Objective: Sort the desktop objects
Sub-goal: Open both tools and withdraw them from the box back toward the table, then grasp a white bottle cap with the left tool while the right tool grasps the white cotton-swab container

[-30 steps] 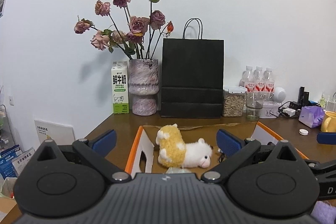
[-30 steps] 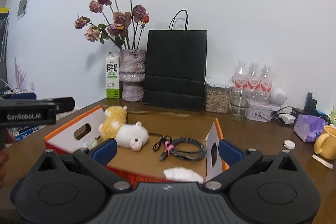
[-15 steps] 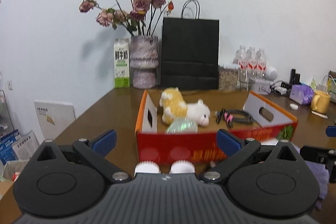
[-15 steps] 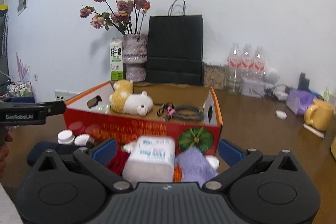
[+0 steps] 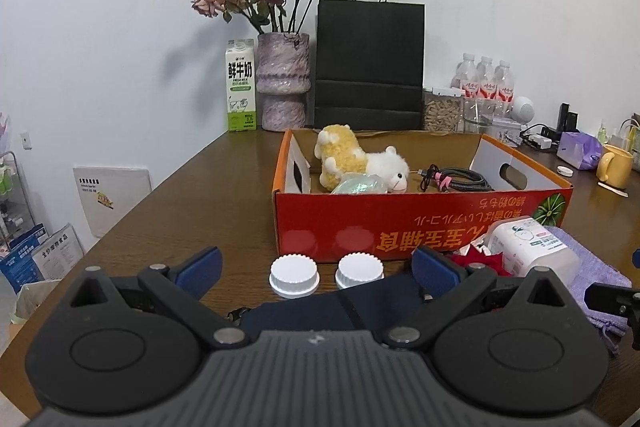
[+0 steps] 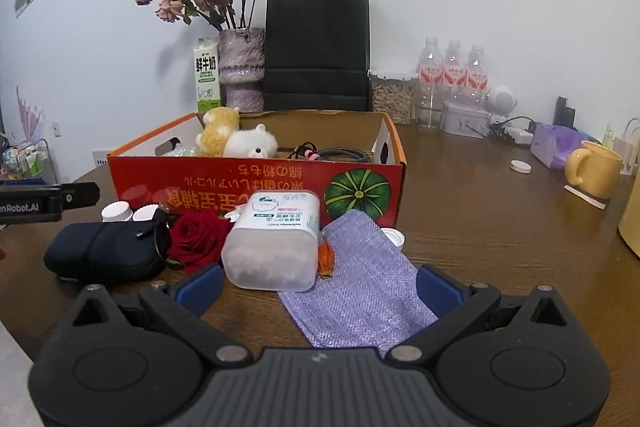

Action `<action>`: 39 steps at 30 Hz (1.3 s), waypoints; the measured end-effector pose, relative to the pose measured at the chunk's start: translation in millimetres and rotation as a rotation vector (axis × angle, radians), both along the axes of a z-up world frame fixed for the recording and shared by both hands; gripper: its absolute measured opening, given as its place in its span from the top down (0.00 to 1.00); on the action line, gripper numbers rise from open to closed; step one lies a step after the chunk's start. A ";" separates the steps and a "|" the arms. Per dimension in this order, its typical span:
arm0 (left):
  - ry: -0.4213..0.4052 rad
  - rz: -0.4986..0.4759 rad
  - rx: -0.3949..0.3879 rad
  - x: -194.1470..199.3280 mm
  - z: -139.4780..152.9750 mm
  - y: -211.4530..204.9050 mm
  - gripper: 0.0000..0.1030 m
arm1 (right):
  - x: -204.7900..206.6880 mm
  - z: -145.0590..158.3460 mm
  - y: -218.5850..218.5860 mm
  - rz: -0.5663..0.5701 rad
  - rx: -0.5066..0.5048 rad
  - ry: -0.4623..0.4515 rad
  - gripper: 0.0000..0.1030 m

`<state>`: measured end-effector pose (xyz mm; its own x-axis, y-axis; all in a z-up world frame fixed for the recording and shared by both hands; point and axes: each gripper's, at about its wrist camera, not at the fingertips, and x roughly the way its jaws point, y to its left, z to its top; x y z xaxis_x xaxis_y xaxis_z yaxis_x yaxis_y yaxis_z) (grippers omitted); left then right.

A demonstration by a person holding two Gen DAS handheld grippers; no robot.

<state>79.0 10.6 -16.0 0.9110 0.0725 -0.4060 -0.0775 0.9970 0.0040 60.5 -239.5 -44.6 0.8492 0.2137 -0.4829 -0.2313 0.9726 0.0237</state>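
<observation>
Nearest, both tools hang low over the brown bench with nothing between their fingers: the left hand-held gripper is spread wide behind two white bottle caps, and the right hand-held gripper is spread just as wide over a purple cloth. On that cloth's left edge lies a clear plastic tub, with a red rose and a dark pouch beside it. Just behind these loose things stands a red cardboard box, holding a plush toy and a coiled cable. Farther right sits a yellow mug. Against the wall stand a milk carton, a vase of dried flowers, a black paper bag and water bottles.
</observation>
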 end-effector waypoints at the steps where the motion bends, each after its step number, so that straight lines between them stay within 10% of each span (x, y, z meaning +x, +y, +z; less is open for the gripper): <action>1: 0.005 0.004 -0.001 1.1 -0.9 1.3 0.00 | 1.2 -0.8 0.7 0.002 0.000 0.003 0.00; 19: 0.096 0.011 0.031 40.9 -2.7 28.7 0.00 | 53.6 -1.5 40.1 0.004 -0.067 0.047 0.00; 39: 0.250 -0.075 0.007 82.6 -28.6 34.4 0.50 | 87.1 -3.8 53.0 0.002 -0.079 0.082 0.03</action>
